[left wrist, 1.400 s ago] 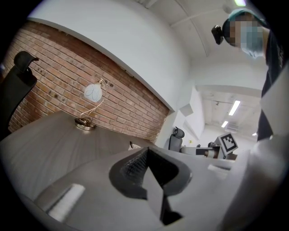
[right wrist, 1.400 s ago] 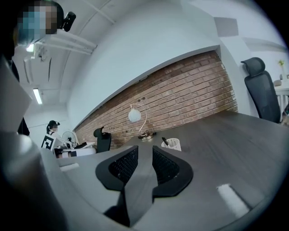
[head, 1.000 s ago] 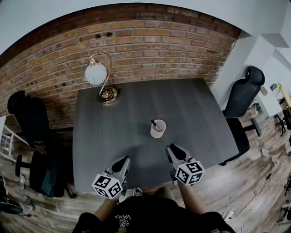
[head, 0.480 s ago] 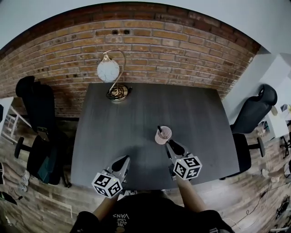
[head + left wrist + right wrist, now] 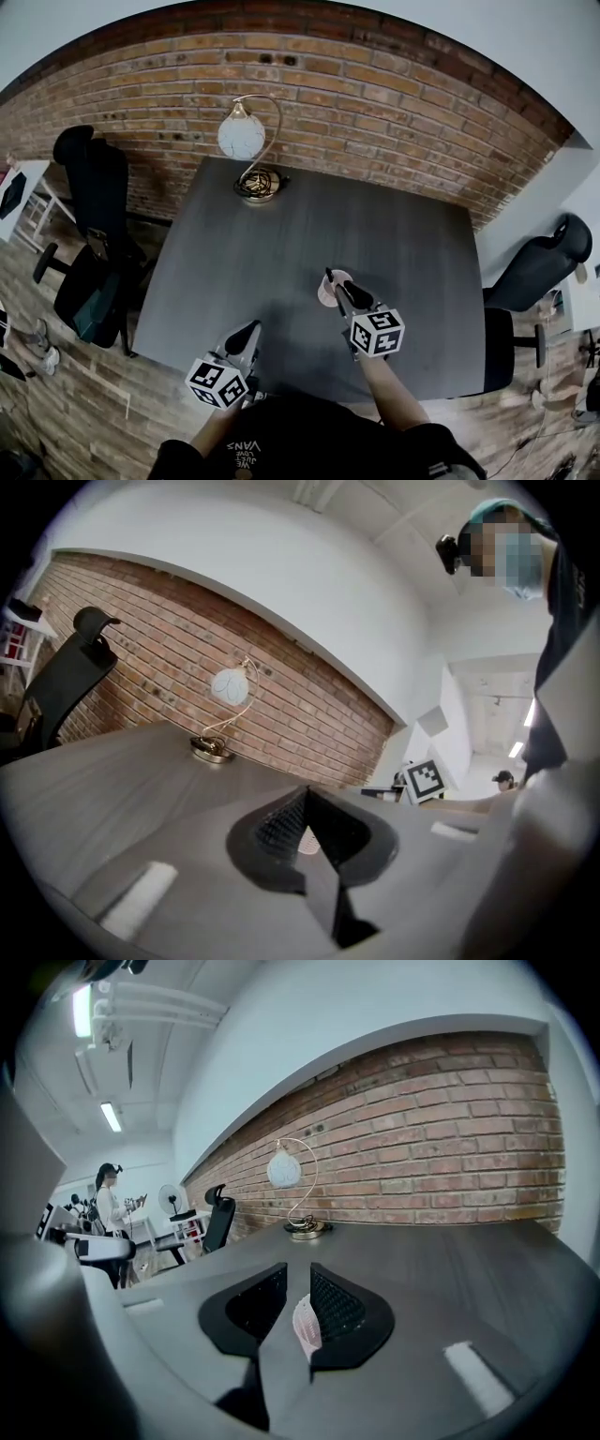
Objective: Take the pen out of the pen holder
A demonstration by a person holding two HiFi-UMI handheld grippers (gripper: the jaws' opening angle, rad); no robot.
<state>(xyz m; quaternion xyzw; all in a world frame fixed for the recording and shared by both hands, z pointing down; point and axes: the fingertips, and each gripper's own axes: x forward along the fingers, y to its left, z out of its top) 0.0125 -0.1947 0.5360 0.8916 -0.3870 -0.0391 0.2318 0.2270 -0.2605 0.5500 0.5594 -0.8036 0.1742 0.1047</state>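
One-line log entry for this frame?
phase: pre-grasp; right hand-held gripper: open, at pen holder; pen: in holder; left hand-held gripper: shut

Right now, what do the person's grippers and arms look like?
Both the left gripper and right gripper have grey bodies, black tapered jaws ribbed on the inside, and a white cube bearing black square markers. The person wears a black top with white lettering, forearms uncovered.

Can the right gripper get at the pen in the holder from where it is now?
Probably yes. The right gripper sits just beside the pen holder, jaws slightly apart. The pen sticks up above the rim, with nothing else near it on the table.
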